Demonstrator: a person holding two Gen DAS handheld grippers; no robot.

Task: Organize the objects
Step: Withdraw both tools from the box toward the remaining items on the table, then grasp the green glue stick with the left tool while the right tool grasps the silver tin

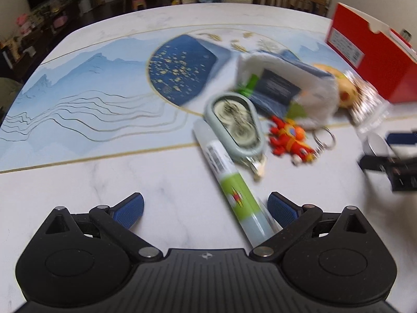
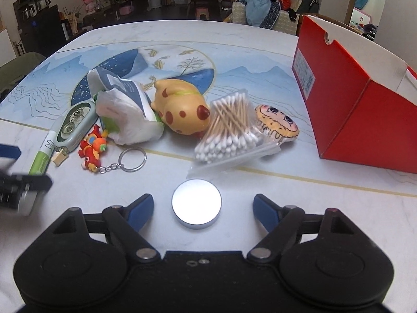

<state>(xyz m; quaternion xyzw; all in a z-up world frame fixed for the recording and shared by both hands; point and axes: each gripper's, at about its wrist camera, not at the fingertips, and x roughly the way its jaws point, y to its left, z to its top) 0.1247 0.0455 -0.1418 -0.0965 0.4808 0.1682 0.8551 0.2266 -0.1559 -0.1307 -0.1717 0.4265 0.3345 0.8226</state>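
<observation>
My left gripper [image 1: 206,208] is open and low over the marble table [image 1: 78,182]. A green-and-white marker [image 1: 229,182] lies slanted between its fingers, close beside the right pad [image 1: 280,208]. My right gripper [image 2: 202,208] is open around a round silver disc [image 2: 196,203], with a gap on each side. Behind them lie a grey-green oval case [image 2: 74,125], a red figure keychain [image 2: 92,151], a white-and-blue tissue pack [image 2: 125,107], a yellow spotted toy dog [image 2: 179,109], a bag of cotton swabs [image 2: 229,127] and a round face plush [image 2: 277,125].
An open red cardboard box [image 2: 351,99] stands at the right side of the table. The left gripper's fingers [image 2: 15,172] show at the left edge of the right wrist view. Chairs with clothes [image 2: 258,10] stand beyond the table's far edge.
</observation>
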